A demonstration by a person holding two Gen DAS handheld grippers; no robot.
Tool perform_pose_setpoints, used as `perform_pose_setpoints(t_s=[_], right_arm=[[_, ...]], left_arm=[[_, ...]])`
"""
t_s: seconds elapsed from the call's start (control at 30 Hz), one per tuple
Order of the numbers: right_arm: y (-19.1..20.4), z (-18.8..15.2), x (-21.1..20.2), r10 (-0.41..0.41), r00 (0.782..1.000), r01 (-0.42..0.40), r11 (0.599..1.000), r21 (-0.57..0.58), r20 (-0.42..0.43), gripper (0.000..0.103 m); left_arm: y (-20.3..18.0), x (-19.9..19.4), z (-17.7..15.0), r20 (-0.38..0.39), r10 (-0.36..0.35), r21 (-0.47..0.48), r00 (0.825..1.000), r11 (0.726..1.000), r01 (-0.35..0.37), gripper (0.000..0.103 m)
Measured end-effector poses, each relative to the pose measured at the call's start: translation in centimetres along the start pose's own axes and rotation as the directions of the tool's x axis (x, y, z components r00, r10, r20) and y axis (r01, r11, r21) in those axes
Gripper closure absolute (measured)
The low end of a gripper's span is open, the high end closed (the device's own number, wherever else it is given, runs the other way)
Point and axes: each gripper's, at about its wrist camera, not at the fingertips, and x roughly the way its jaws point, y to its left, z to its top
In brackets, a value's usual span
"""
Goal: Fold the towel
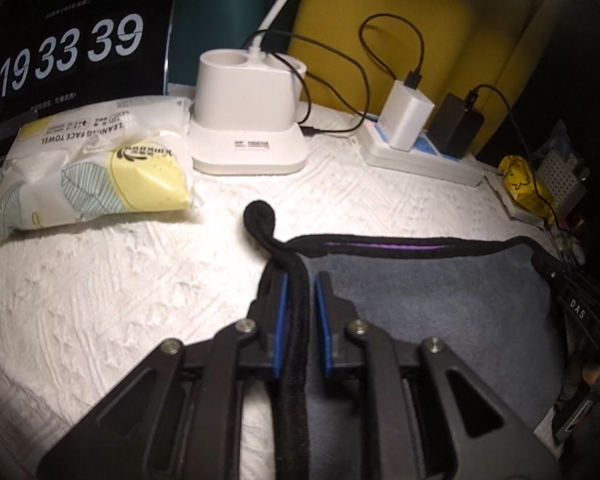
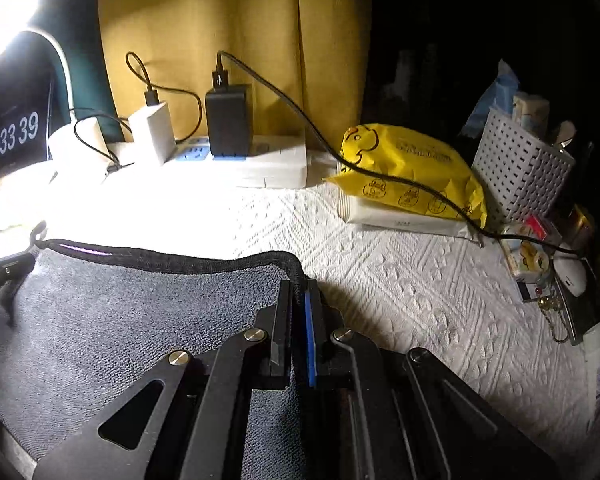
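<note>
A grey towel (image 1: 440,312) with a black hem lies on the white textured table cover (image 1: 120,280). My left gripper (image 1: 300,280) has the towel's left black hem and its hanging loop (image 1: 260,216) between its blue pads, with a small gap still showing. In the right wrist view the same towel (image 2: 120,320) fills the lower left. My right gripper (image 2: 298,284) is shut on the towel's right corner hem. The right gripper also shows at the right edge of the left wrist view (image 1: 572,300).
A face-towel pack (image 1: 96,168), a white charging dock (image 1: 248,120), a power strip with two chargers (image 1: 420,140) and a clock screen (image 1: 72,60) line the back. A yellow wipes pack (image 2: 408,176), a white basket (image 2: 520,168) and small items stand at the right.
</note>
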Motion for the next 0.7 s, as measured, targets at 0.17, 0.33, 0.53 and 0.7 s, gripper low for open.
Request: perform_pose_setpoints(t_s=[0.17, 0.33, 0.53, 0.7], right_arm=[[0.0, 0.0, 0.3, -0.001, 1.000, 0.001, 1.000, 0.004, -0.015, 0.094], [-0.2, 0.1, 0.2, -0.015, 1.000, 0.016, 1.000, 0.019, -0.018, 0.062], [-0.5, 0.1, -0.9, -0.046, 0.999, 0.046, 0.999, 0.022, -0.019, 0.056], [-0.6, 0.0, -2.9, -0.050, 0.999, 0.051, 0.998, 0.023, -0.009, 0.055]], left_arm=[[-0.1, -0.8, -0.2, 0.014, 0.035, 0.020, 0.999, 0.999, -0.035, 0.080], [0.5, -2.2, -0.5, 0.041, 0.021, 0.003, 0.999, 1.000, -0.021, 0.039], [0.7, -3.9, -1.2, 0.062, 0.018, 0.001, 0.998, 1.000, -0.018, 0.038], [0.5, -5.4, -2.2, 0.083, 0.007, 0.004, 0.997, 1.000, -0.008, 0.028]])
